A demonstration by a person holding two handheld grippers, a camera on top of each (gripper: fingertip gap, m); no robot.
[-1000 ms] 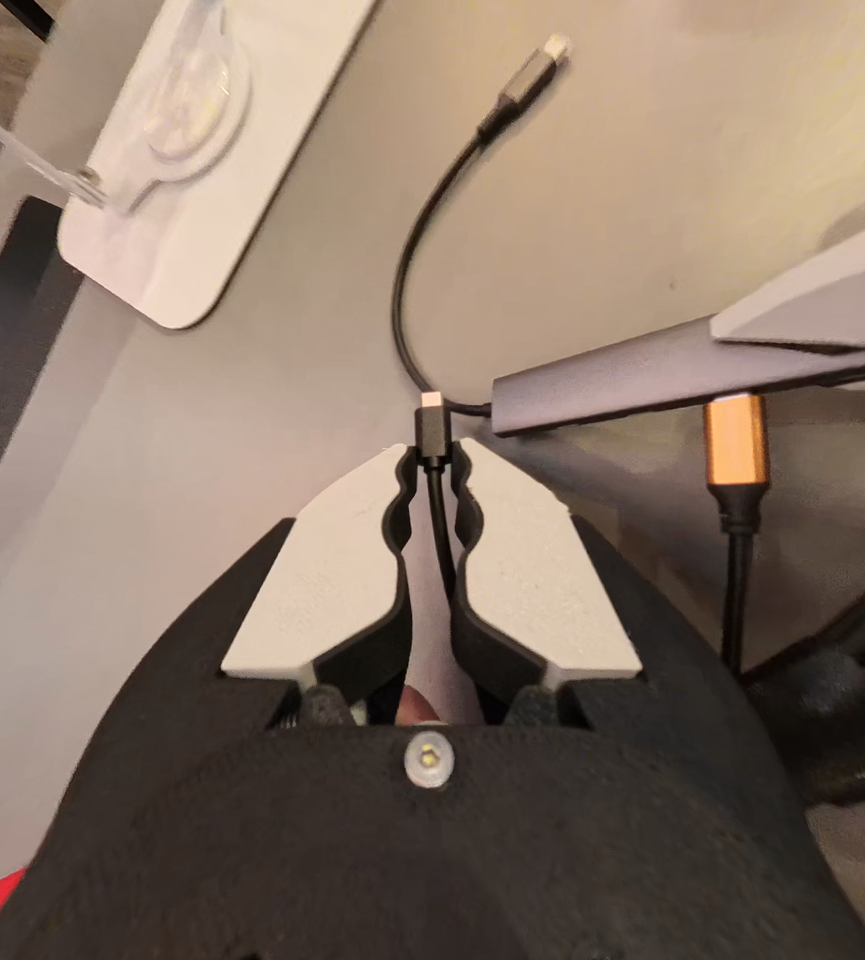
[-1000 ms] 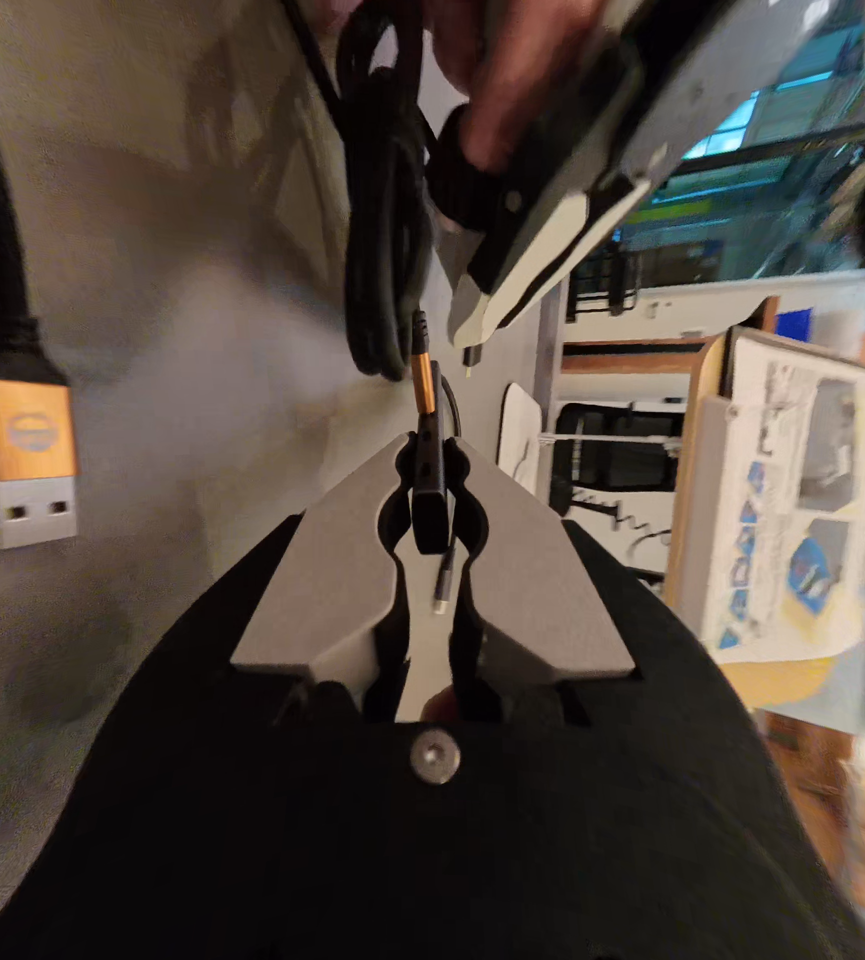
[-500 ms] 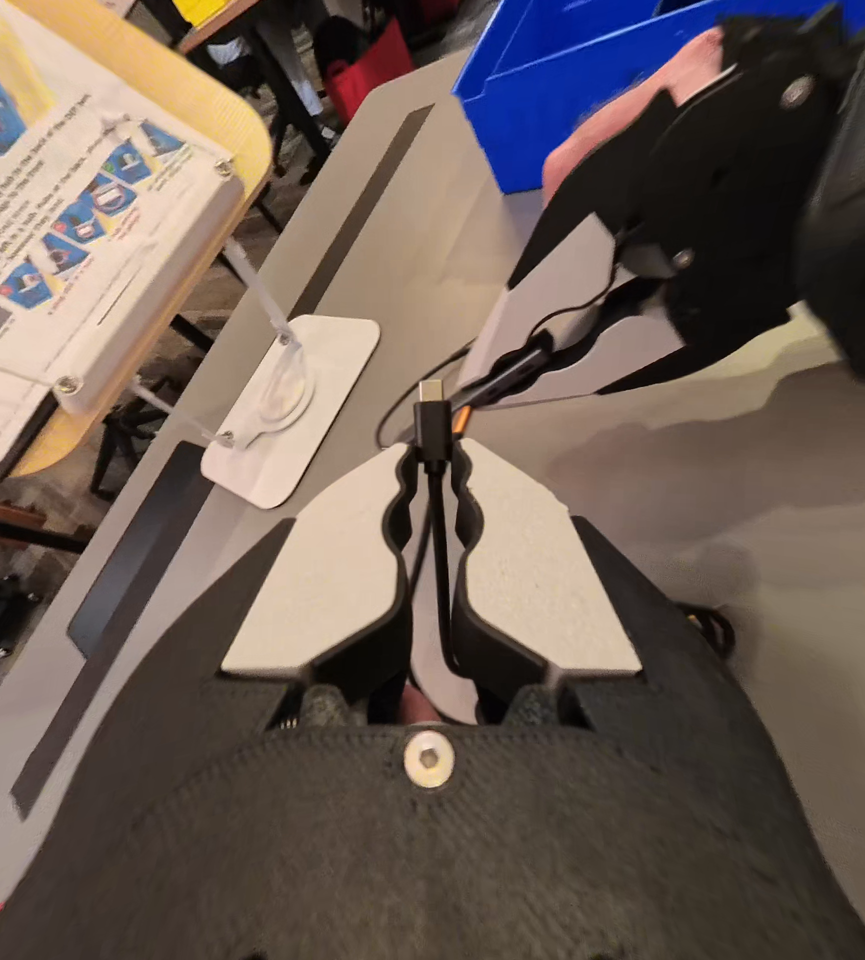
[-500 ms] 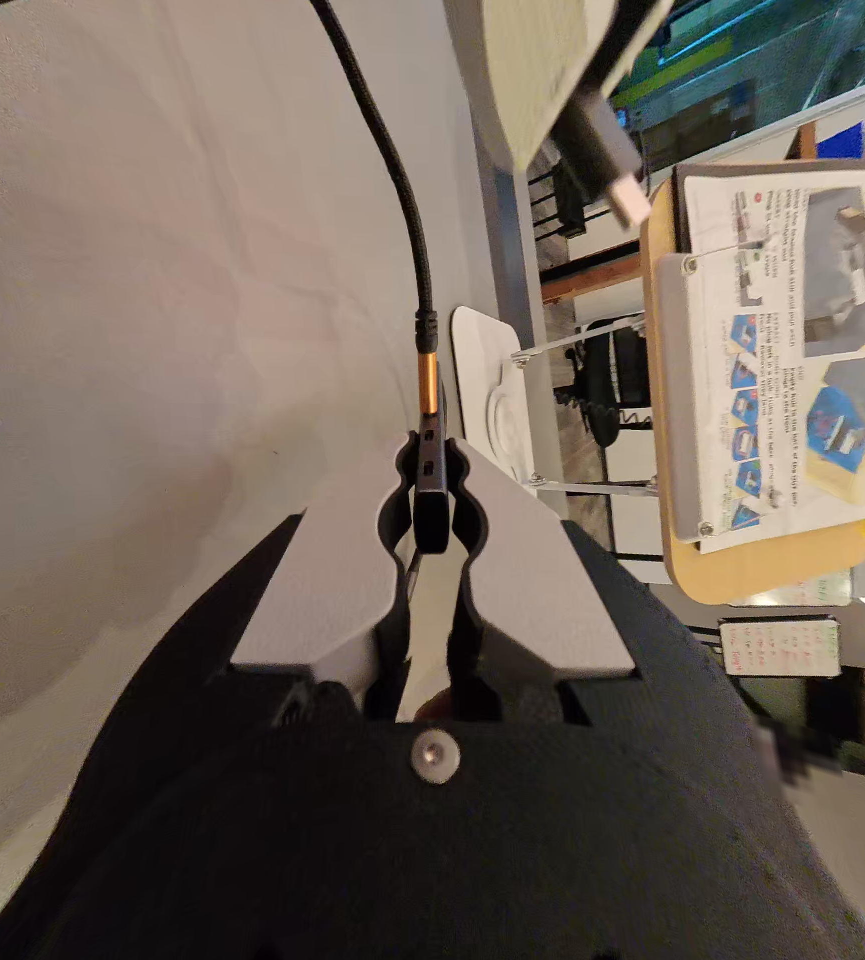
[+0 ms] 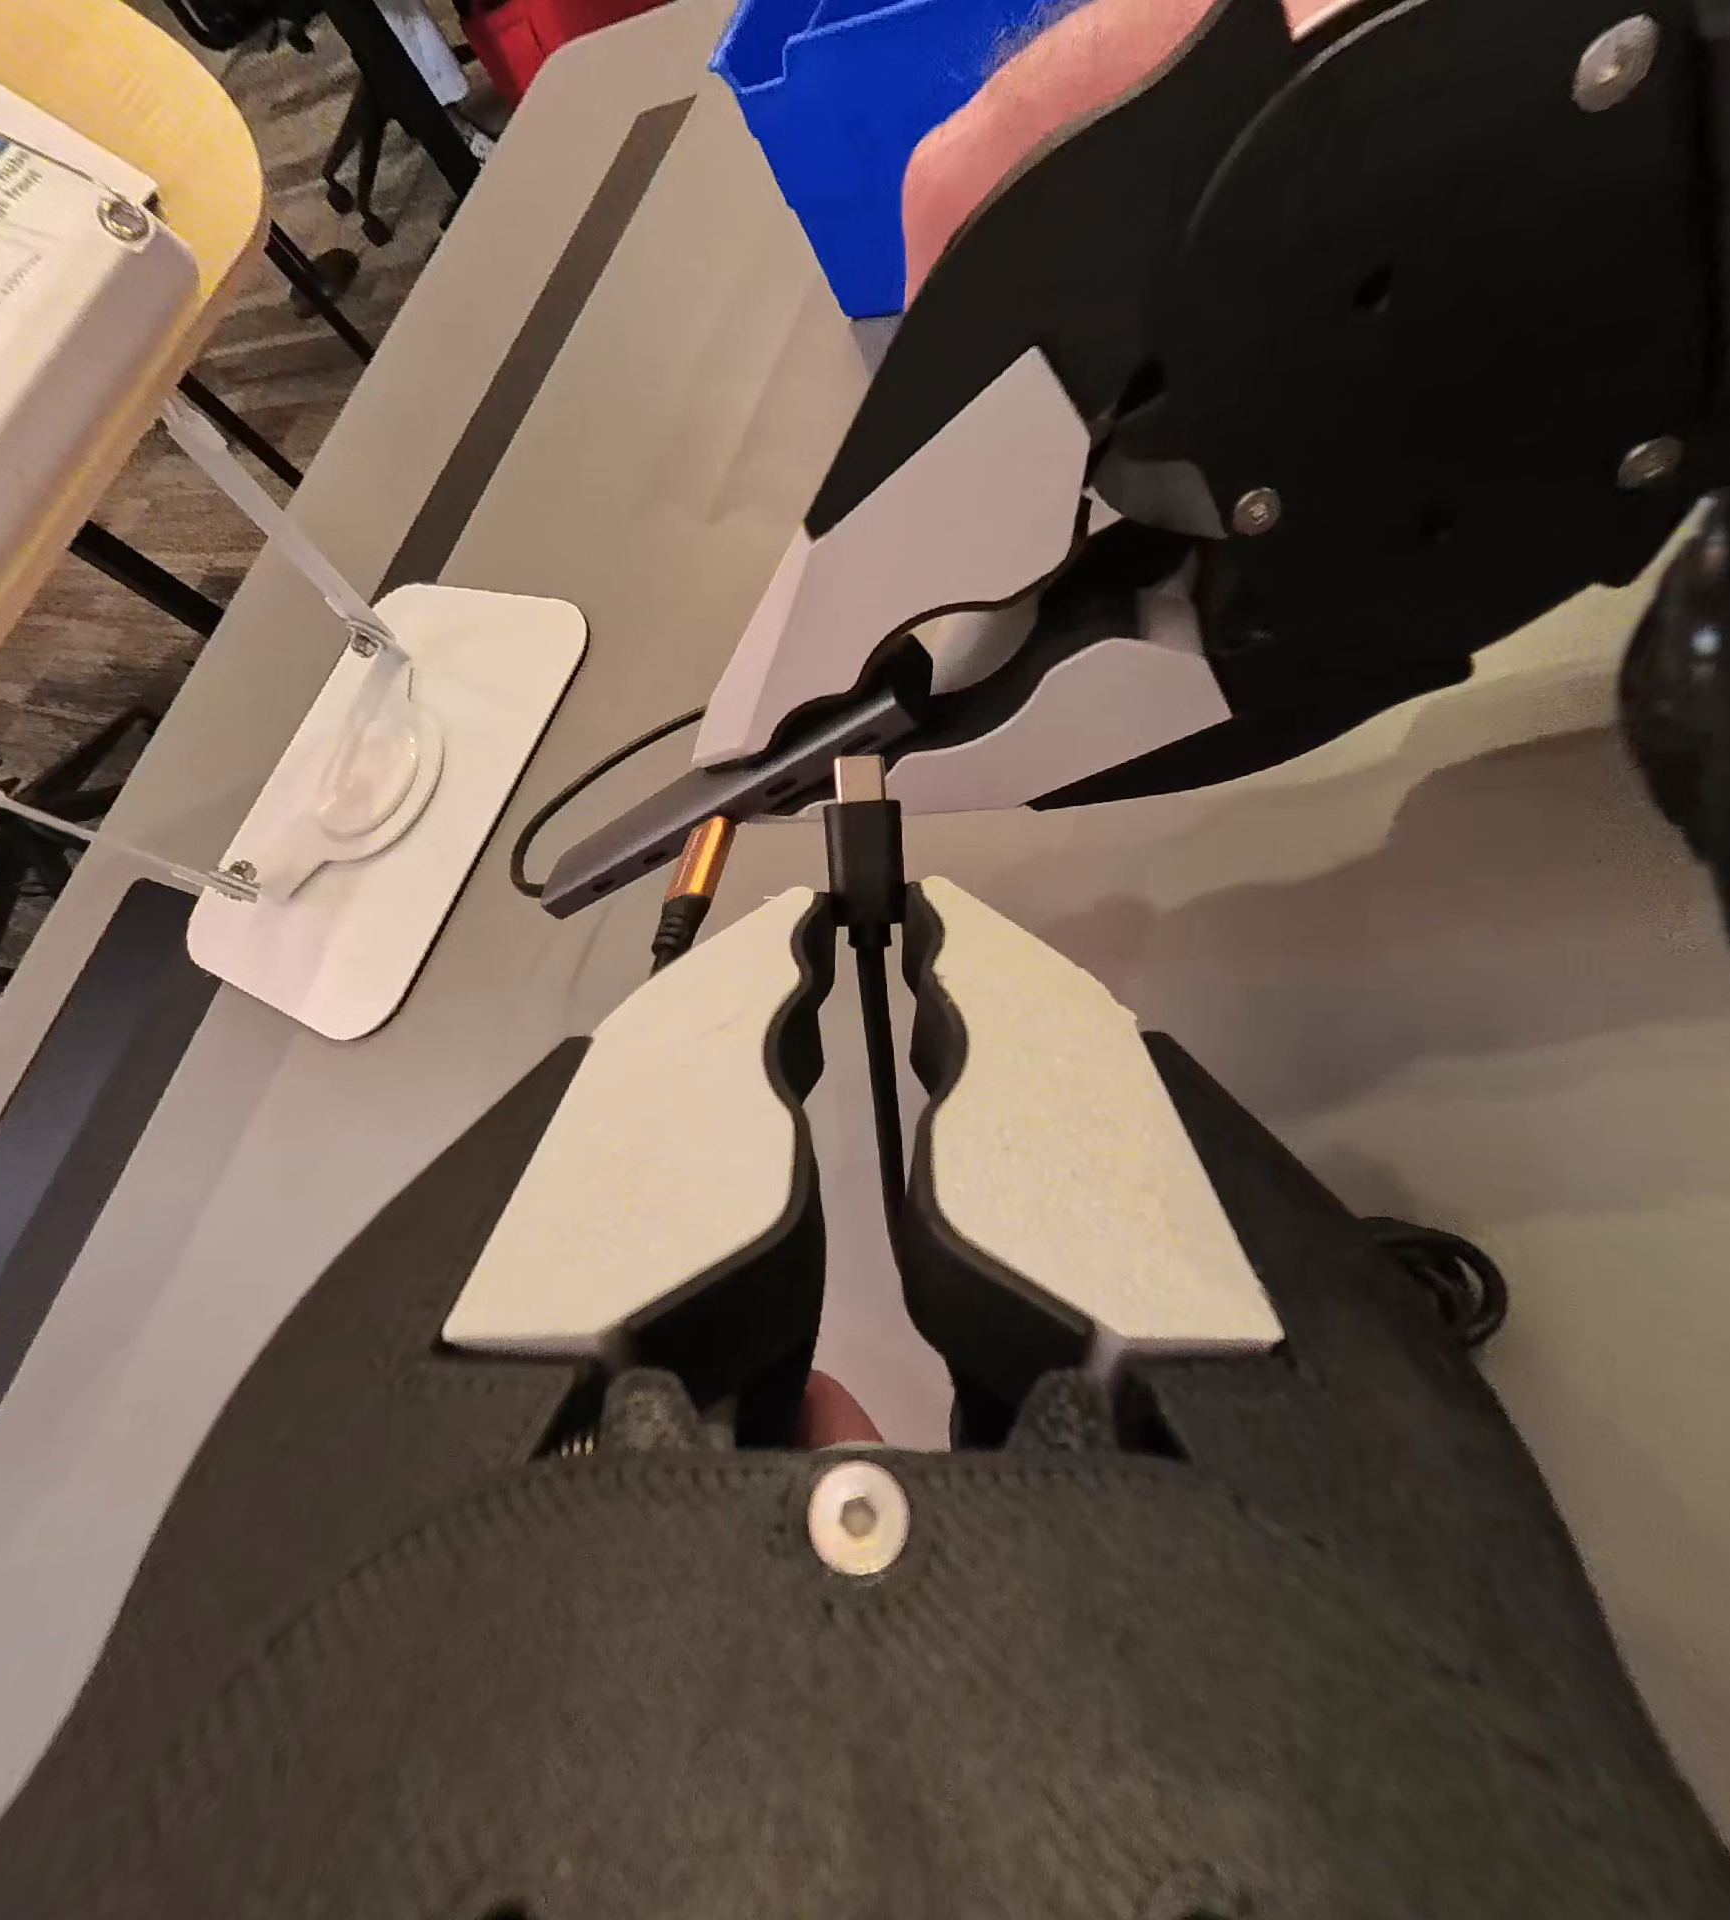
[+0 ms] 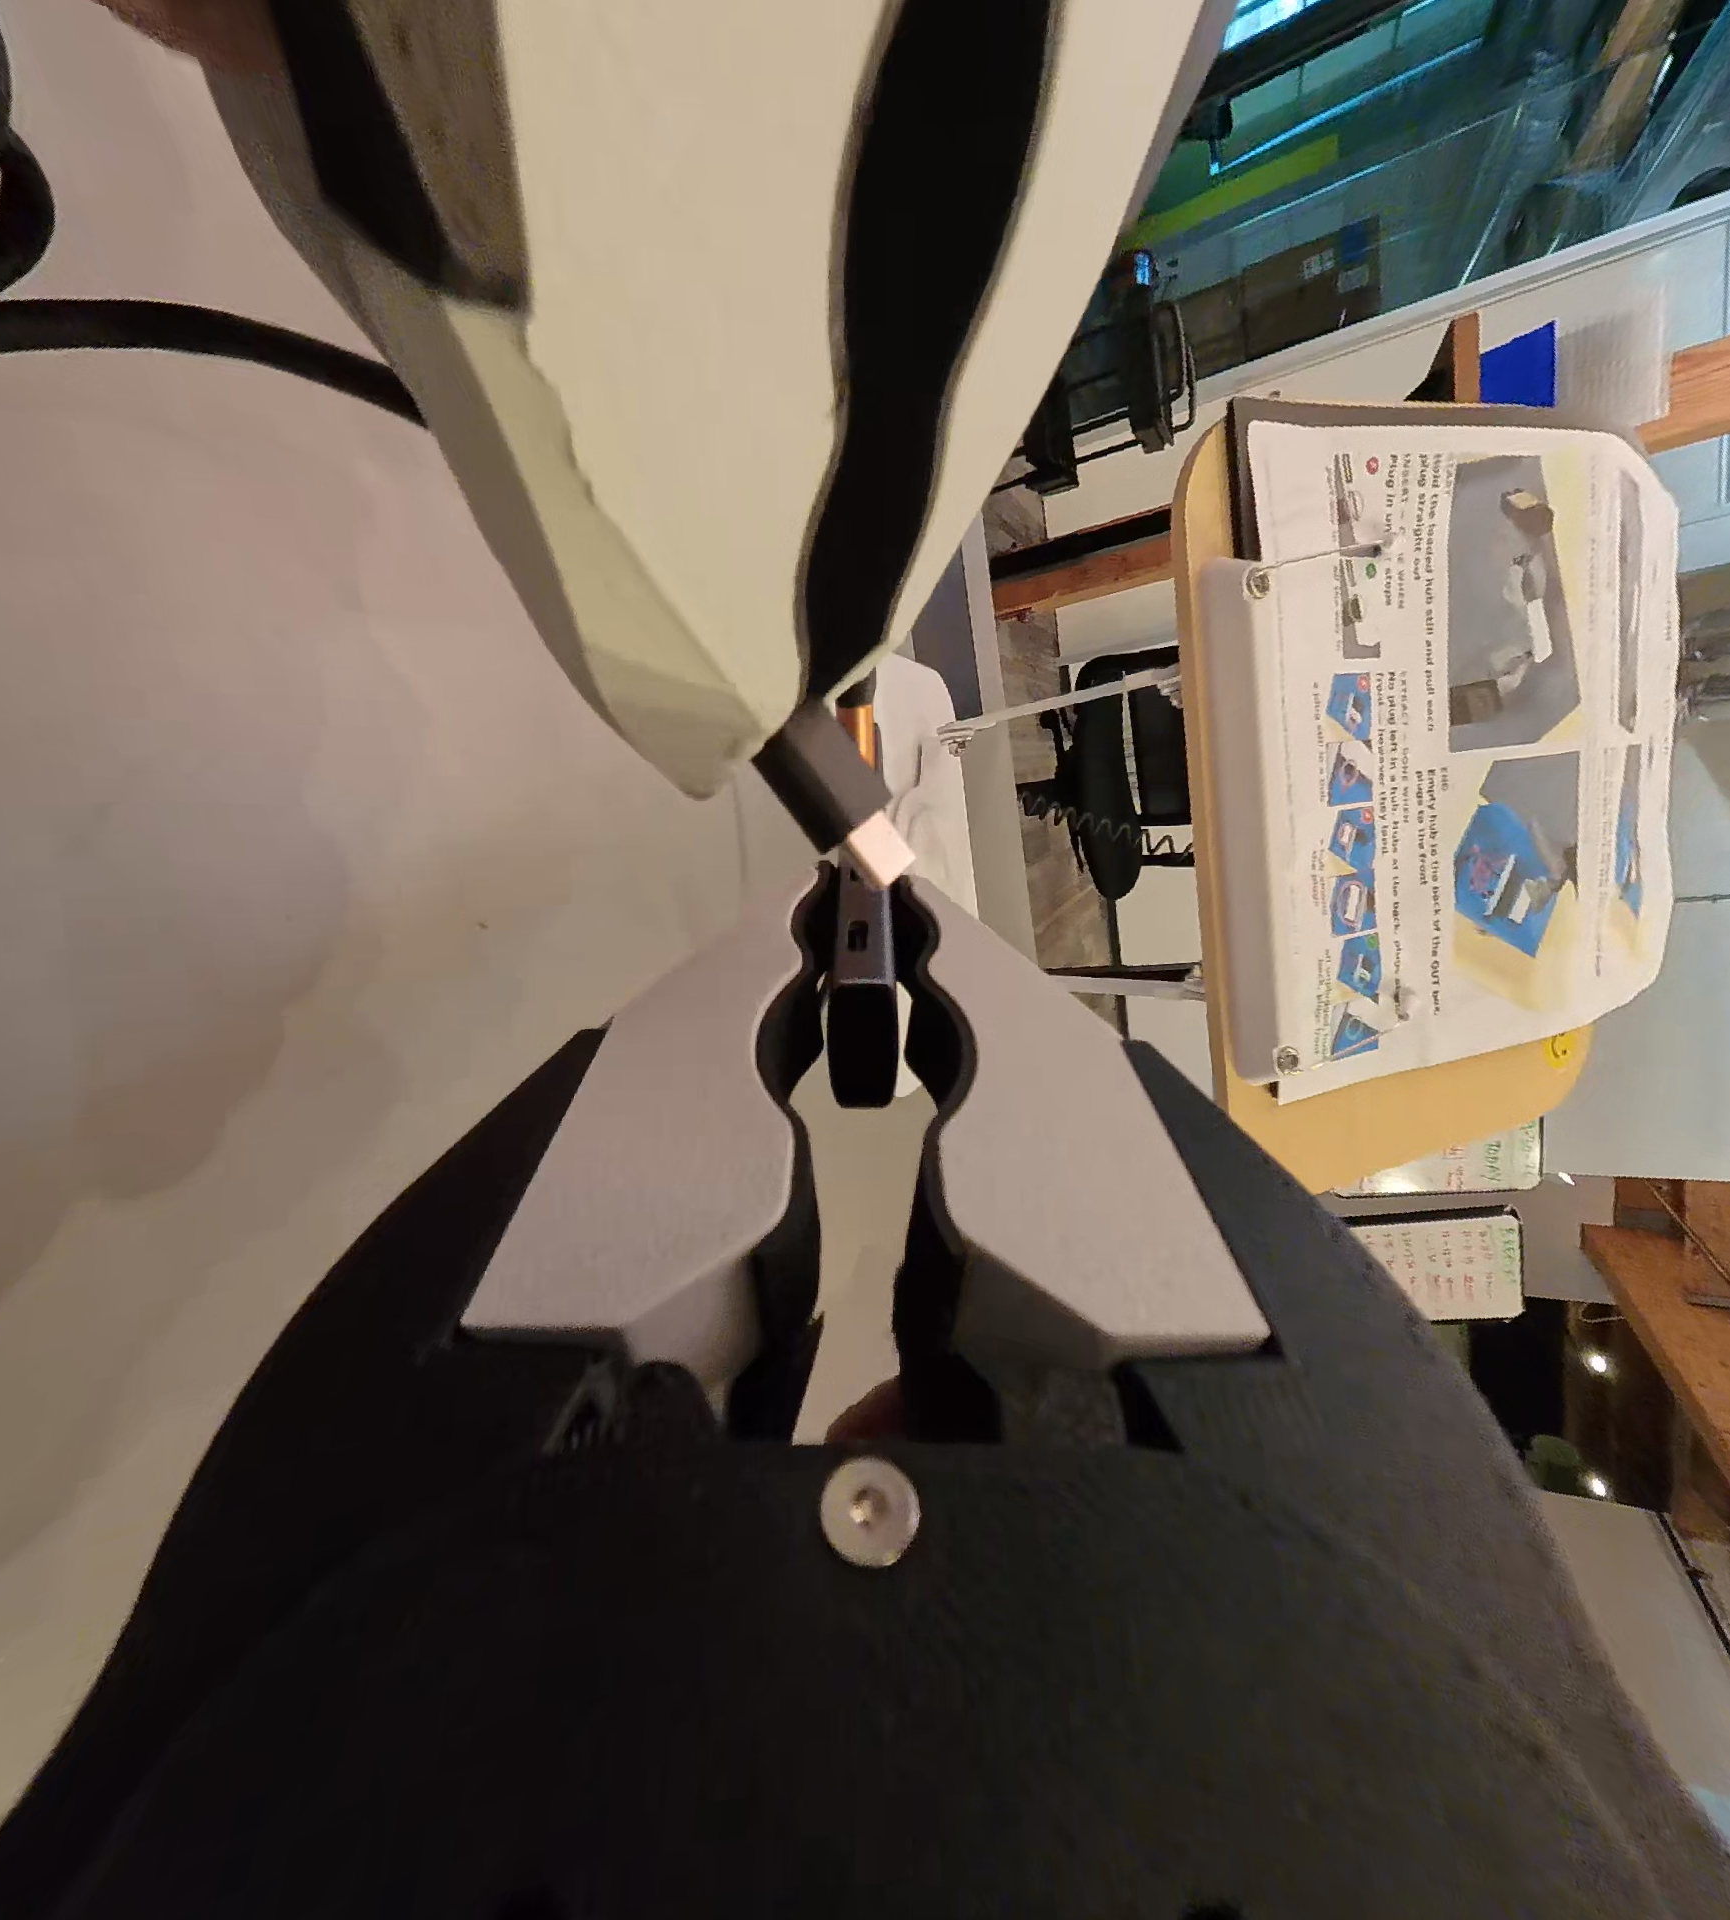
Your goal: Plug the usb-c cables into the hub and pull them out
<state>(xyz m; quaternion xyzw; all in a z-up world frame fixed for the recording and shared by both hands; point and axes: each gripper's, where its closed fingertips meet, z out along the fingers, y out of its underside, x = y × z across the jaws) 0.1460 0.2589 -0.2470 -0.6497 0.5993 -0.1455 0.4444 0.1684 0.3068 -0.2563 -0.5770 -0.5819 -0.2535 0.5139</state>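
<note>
Jaws of the left gripper [image 5: 863, 902] are pinched nearly together on a black USB-C plug [image 5: 865, 844], whose thin cable runs back between the pale, wavy-edged fingers [image 5: 653, 1153]. Its silver tip points up at the slim grey metal hub [image 5: 736, 805], just short of touching its port edge. That hub is clamped at one end in the right gripper [image 6: 859, 904], whose jaws stand closed on the hub's dark rounded end; in the right wrist view the black plug's tip hangs right above the fingertips. An orange-collared plug [image 5: 697, 871] with a black braided cable sits in the hub's side, and the hub's own thin black lead [image 5: 570, 805] curves away over the matte grey table [image 5: 1360, 1039]. Farther off on the table stands a white plate [image 5: 487, 748] bearing clear acrylic struts, which carry a board with a printed instruction sheet [image 6: 1526, 748]. A blue plastic bin [image 5: 840, 135] sits at the table's far edge, with chair legs and patterned carpet beyond.
</note>
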